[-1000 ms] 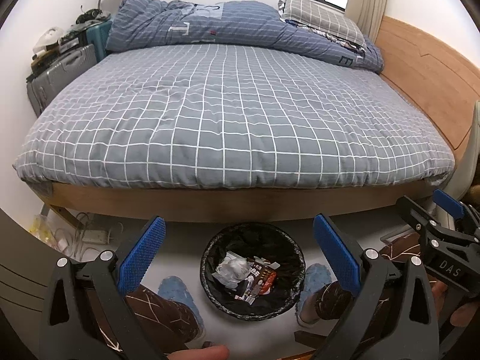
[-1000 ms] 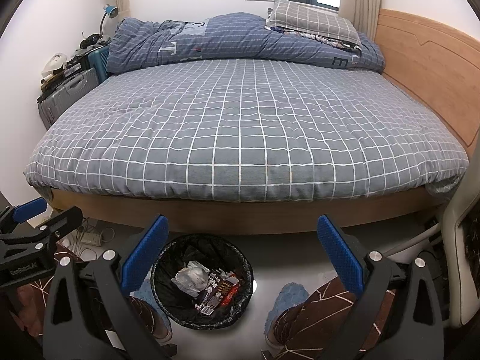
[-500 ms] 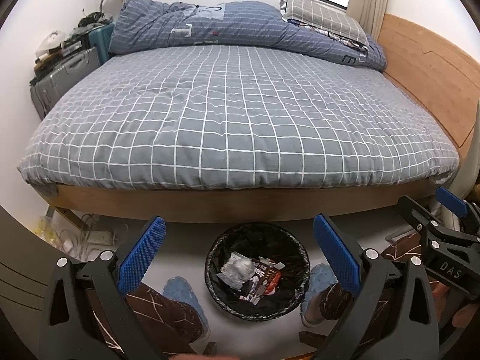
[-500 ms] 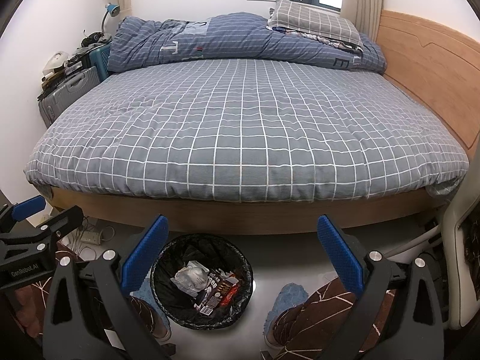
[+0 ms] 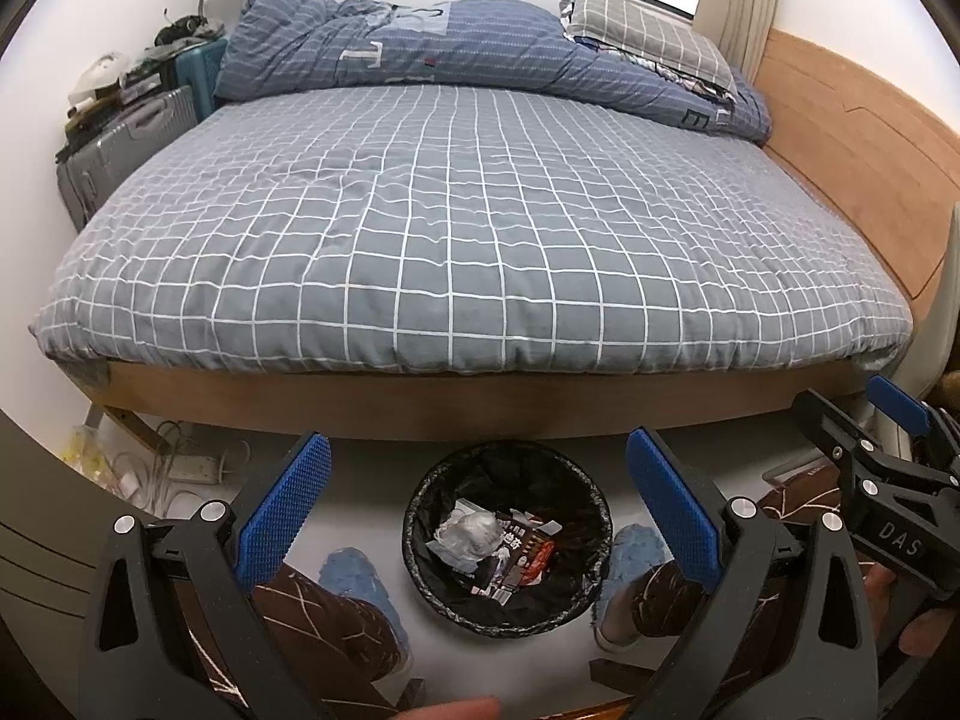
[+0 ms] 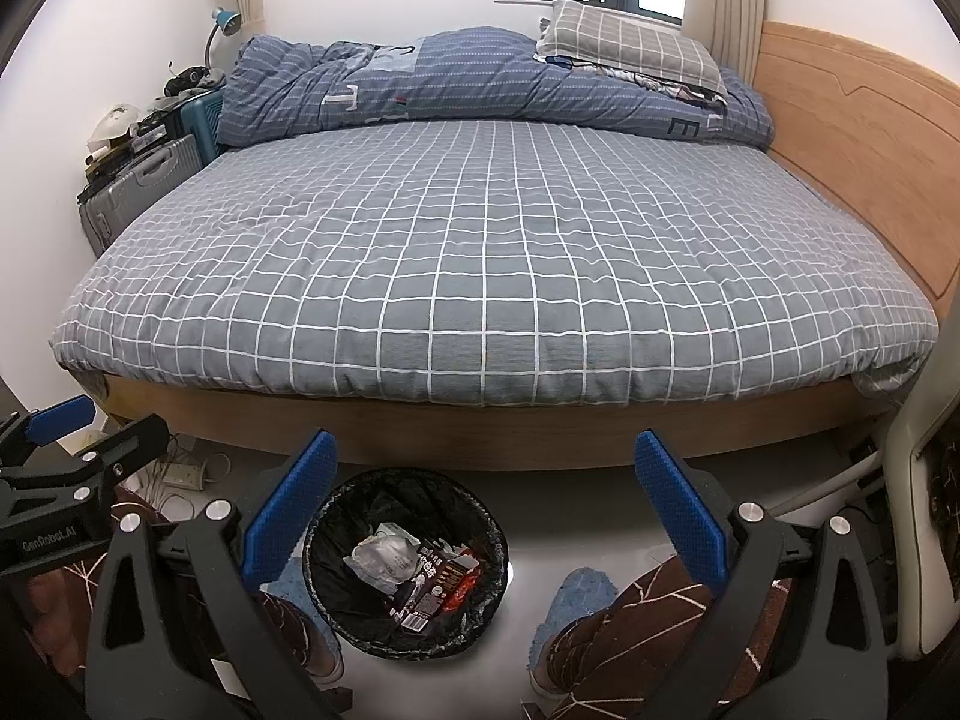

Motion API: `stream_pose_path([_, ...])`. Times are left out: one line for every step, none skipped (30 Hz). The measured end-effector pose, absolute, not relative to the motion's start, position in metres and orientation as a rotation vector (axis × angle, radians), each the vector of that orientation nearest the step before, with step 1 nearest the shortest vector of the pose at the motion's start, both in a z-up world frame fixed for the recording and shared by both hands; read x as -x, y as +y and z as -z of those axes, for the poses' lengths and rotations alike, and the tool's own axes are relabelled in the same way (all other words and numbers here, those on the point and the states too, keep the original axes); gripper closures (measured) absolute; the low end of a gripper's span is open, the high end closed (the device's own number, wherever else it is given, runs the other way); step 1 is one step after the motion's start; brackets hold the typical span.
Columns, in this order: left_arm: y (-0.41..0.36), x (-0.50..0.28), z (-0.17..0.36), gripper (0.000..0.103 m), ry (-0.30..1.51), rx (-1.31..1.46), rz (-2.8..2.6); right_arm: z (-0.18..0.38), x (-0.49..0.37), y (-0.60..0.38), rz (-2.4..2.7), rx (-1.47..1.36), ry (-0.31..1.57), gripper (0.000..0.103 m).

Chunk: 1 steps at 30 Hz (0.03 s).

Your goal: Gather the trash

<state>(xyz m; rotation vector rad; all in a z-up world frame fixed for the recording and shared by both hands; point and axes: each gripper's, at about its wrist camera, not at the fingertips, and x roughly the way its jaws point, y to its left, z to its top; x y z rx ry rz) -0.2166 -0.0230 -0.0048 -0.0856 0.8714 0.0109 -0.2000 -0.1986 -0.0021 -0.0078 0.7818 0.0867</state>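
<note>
While both grippers hang above the floor at the foot of the bed (image 5: pixel 468 252), the left gripper (image 5: pixel 480 516) has its jaws spread wide with nothing between them, and the right gripper (image 6: pixel 486 510) is likewise wide apart and empty. Seen from the left wrist, the black-lined trash bin (image 5: pixel 420 564) stands on the grey floor (image 5: pixel 360 510) at 6 o'clock, between the two blue pads; from the right wrist it sits nearer 7 o'clock, beside the left pad. Inside the bin lie a crumpled white wad (image 5: pixel 471 531) and a dark snack wrapper (image 5: pixel 522 558) with red print, touching each other. A person's legs in brown patterned trousers (image 6: pixel 612 624) and blue slippers (image 5: pixel 351 579) flank the bin on either side. At 10 o'clock a grey suitcase (image 6: pixel 141 189) stands by the wall, and a power strip (image 5: pixel 195 468) with cables lies at 8 o'clock under the bed's edge.
</note>
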Motion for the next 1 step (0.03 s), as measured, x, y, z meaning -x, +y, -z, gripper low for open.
stream_pose_path([-0.0227, 0.2169, 0.0051, 0.006, 0.873, 0.088, -0.013, 0.002, 0.2001, -0.1987, -0.086, 0.008, 0.782, 0.008])
